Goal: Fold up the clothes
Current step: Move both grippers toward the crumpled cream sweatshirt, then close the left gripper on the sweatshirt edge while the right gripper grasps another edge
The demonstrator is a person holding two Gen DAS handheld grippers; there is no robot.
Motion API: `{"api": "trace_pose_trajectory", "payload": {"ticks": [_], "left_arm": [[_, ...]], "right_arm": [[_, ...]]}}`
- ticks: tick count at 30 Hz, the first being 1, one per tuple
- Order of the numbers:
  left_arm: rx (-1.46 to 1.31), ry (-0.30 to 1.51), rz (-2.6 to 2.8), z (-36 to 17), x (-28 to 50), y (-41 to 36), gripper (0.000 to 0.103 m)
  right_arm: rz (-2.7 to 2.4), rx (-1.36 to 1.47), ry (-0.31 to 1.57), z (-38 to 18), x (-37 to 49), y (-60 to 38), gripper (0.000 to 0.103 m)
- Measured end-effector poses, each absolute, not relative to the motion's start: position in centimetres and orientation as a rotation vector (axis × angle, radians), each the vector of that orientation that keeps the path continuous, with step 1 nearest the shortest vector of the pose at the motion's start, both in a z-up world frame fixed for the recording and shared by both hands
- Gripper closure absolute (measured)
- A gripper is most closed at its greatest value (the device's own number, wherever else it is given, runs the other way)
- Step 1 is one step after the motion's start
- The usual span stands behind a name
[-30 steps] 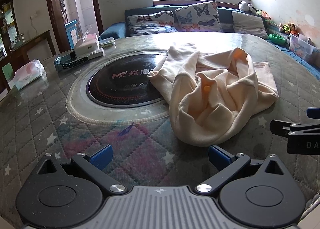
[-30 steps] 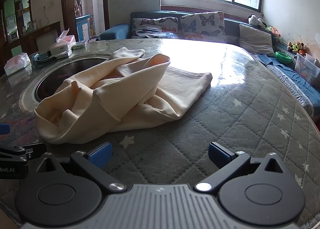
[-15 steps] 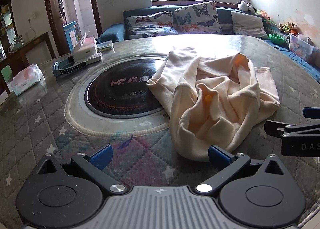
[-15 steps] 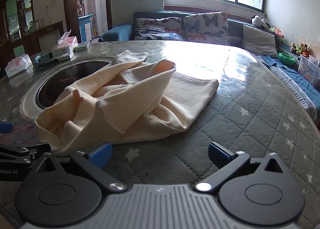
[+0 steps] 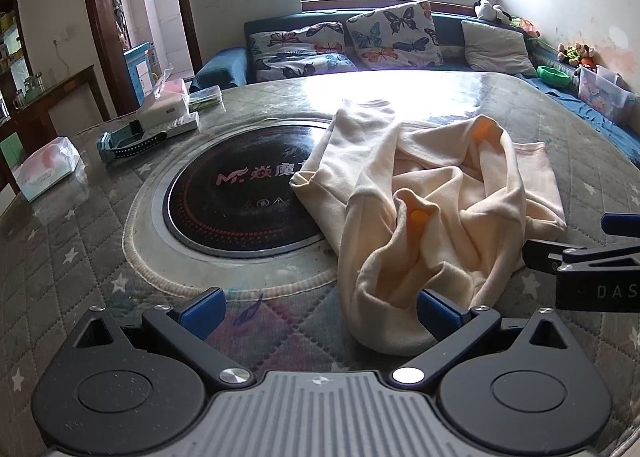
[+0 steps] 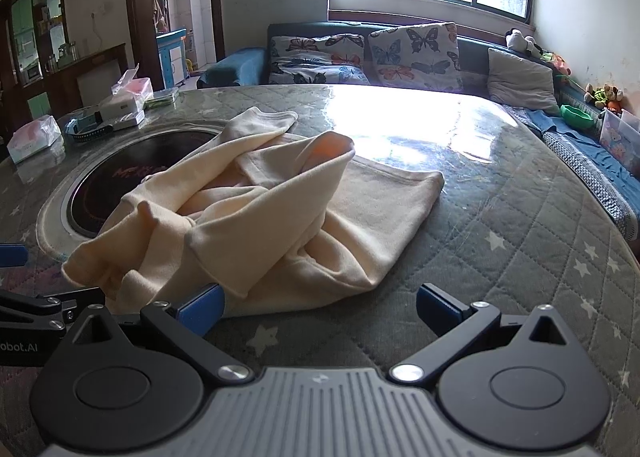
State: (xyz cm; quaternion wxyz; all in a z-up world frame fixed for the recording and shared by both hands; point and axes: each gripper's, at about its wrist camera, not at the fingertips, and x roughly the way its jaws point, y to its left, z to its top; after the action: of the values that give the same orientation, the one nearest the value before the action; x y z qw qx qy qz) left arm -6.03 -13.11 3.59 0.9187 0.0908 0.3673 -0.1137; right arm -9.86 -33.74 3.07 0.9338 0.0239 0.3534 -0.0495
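Both my claws are spread wide and hold nothing, the left claw [image 5: 320, 307] and right claw [image 6: 320, 307] low on the desk [image 6: 520, 237] so the rumpled cream top [image 5: 424, 213], lying unfolded just ahead, sits between them, ready to grab.

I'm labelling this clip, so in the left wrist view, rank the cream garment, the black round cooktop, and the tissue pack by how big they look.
1. cream garment
2. black round cooktop, partly covered by the garment, so close to it
3. tissue pack, clearly smallest, though farther away
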Motion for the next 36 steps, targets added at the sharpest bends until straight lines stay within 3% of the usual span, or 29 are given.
{"api": "trace_pose_trajectory", "payload": {"ticks": [31,36], "left_arm": [[0.249,0.697,-0.303,6.0,0.5,-16.2,0.0],[0.262,0.669,-0.333,6.2,2.3,-16.9,0.003]], "right_arm": [[-0.084,0.091,0.684,5.1,-3.4,-36.3,0.0],[-0.082,0.121,0.688,5.1,-0.8,-37.4,0.005]]}}
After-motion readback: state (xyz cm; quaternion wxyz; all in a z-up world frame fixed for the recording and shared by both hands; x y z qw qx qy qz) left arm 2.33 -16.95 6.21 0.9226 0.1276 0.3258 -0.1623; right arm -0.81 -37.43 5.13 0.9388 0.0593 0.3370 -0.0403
